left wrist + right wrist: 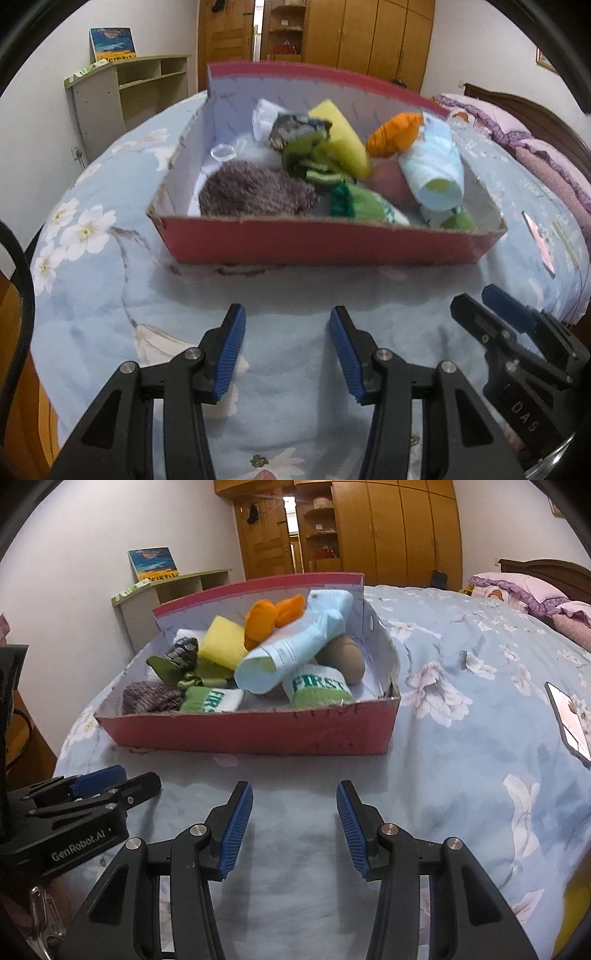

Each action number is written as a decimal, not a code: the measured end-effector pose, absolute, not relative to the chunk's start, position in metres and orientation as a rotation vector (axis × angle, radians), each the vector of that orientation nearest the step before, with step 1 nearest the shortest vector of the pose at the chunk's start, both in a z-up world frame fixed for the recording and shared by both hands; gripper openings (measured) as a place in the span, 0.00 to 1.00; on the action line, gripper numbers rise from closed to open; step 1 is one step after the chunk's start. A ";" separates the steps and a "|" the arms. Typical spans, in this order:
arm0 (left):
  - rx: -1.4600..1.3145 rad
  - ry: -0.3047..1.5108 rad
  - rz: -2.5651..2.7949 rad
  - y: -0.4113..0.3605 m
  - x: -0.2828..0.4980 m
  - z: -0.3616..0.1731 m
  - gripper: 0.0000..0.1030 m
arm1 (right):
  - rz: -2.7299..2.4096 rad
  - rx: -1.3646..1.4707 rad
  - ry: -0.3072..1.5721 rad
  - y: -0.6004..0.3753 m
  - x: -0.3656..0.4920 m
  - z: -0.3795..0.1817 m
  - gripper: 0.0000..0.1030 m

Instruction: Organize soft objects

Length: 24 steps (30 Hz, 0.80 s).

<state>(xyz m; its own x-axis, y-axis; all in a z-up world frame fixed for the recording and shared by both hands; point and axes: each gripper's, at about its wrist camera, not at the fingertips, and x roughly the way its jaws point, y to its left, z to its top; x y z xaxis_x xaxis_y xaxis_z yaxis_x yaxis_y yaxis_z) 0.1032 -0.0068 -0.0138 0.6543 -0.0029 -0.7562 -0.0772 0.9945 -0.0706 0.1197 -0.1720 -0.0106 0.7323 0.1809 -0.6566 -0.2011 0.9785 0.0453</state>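
A red cardboard box (325, 243) (251, 733) lies on the bed, filled with soft things. Inside are a purple fuzzy item (255, 190), a yellow sponge (343, 136) (223, 644), an orange cloth (395, 133) (264, 622), a light blue sock (434, 166) (295, 646), green-and-white socks (317, 688) and a green cloth (314, 162). My left gripper (288, 325) hangs open over the bedspread, short of the box, holding nothing. My right gripper (294, 797) is open and holding nothing too, beside the left one (99, 786); it shows at the right of the left wrist view (476, 306).
The blue floral bedspread (461, 738) covers the bed. A phone (570, 720) (539, 243) lies right of the box. Pink pillows (517, 590) sit at the far right. A pale shelf unit (129, 92) and wooden wardrobes (388, 528) stand by the walls.
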 end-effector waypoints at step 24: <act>-0.091 0.845 0.051 -0.010 0.103 -0.022 0.53 | 0.171 -0.011 0.770 -0.176 0.127 -0.032 0.47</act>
